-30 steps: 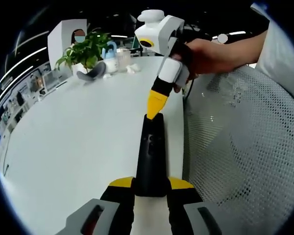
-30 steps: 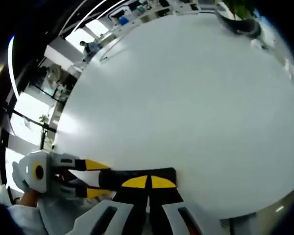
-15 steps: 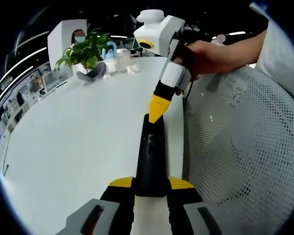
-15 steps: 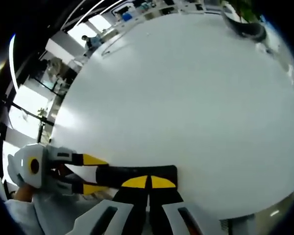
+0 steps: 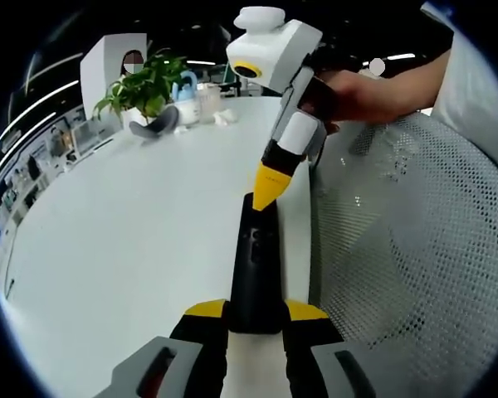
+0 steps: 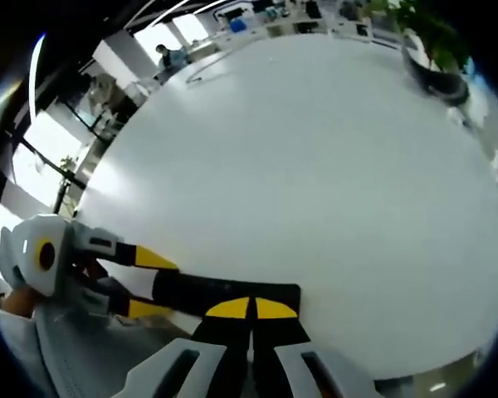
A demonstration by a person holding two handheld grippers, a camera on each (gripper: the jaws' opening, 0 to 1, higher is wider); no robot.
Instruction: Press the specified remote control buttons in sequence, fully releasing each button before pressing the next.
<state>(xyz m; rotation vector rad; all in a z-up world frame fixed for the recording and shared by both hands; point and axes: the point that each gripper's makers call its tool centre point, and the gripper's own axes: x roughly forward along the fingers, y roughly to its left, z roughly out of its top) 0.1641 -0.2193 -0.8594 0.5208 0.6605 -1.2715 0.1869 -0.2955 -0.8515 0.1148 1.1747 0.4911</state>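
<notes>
In the left gripper view, the left tongs (image 5: 256, 313) clamp the near end of the black remote control (image 5: 256, 264) on the white desk (image 5: 133, 224), while the right tongs (image 5: 268, 196), pressed together, touch its far end.

In the right gripper view, the right tongs (image 6: 251, 308), together, rest on the remote control (image 6: 224, 293); the left tongs (image 6: 148, 283) grip its other end.

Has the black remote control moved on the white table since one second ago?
No. In the left gripper view the black remote control lies at the same place on the white table, along its edge, with the left gripper shut on it.
</notes>
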